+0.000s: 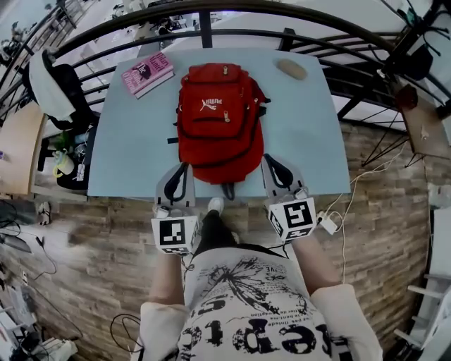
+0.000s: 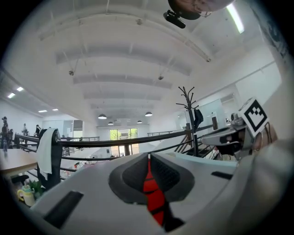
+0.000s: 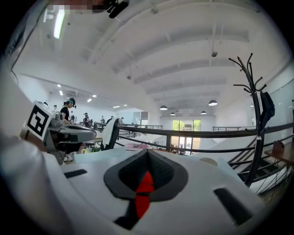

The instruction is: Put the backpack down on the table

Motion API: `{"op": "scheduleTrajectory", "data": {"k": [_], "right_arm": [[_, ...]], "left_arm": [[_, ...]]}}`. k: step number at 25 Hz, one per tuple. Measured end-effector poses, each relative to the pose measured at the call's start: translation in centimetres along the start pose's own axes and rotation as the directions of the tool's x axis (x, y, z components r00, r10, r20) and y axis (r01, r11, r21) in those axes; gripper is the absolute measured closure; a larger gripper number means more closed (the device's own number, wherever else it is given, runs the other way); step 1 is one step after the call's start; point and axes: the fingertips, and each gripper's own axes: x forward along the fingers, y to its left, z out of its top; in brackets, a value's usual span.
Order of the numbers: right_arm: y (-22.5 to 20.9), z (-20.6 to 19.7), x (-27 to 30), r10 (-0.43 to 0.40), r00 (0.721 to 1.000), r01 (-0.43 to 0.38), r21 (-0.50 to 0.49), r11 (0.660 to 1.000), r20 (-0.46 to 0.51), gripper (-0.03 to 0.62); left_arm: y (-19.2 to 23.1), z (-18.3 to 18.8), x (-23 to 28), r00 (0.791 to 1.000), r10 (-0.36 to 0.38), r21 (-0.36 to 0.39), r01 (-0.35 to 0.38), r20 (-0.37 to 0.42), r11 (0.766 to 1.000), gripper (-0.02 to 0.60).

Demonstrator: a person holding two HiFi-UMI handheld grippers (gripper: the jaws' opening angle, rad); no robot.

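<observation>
Left gripper (image 1: 183,169): pressed together, pinching a red strap (image 2: 154,193) between the dark pads; aimed about level, away from the person. Marker cube (image 1: 175,233) at the rear, just ahead of the person's shirt.

Right gripper (image 1: 273,166): likewise pressed together, pinching a second red strap (image 3: 144,183); aimed about level, parallel to the left gripper, well apart from it.

Backpack (image 1: 218,120): red, directly ahead of both grippers and between them, its near corners touching the jaw tips. Front pockets facing up, white logo upside down from the person's side. Black carry loop (image 1: 229,190) at the near end, between the two grippers. Positioned over the near half of the table (image 1: 134,148); resting on it or raised above it: not determinable.

Table: pale blue, rectangular, near edge just under the grippers.

Beyond the backpack: pink book (image 1: 148,72) at the far left corner, tan oval object (image 1: 291,68) at the far right corner, both clear of the backpack.

Black railing (image 1: 162,13) behind the table.
</observation>
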Motion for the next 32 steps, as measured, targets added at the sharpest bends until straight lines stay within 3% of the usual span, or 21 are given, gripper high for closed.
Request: {"op": "scheduleTrajectory", "data": {"k": [14, 32], "right_arm": [[-1.3, 3.9, -0.9, -0.053, 0.997, 0.053, -0.006, 0.999, 0.063, 0.603], [-0.2, 5.0, -1.0, -0.038, 0.995, 0.042, -0.042, 0.998, 0.09, 0.603]], "left_arm": [[0.1, 8.1, -1.3, 0.996, -0.032, -0.004, 0.033, 0.086, 0.999, 0.563], [-0.7, 8.2, -1.1, 0.994, -0.065, 0.033, 0.062, 0.092, 0.998, 0.563]]}}
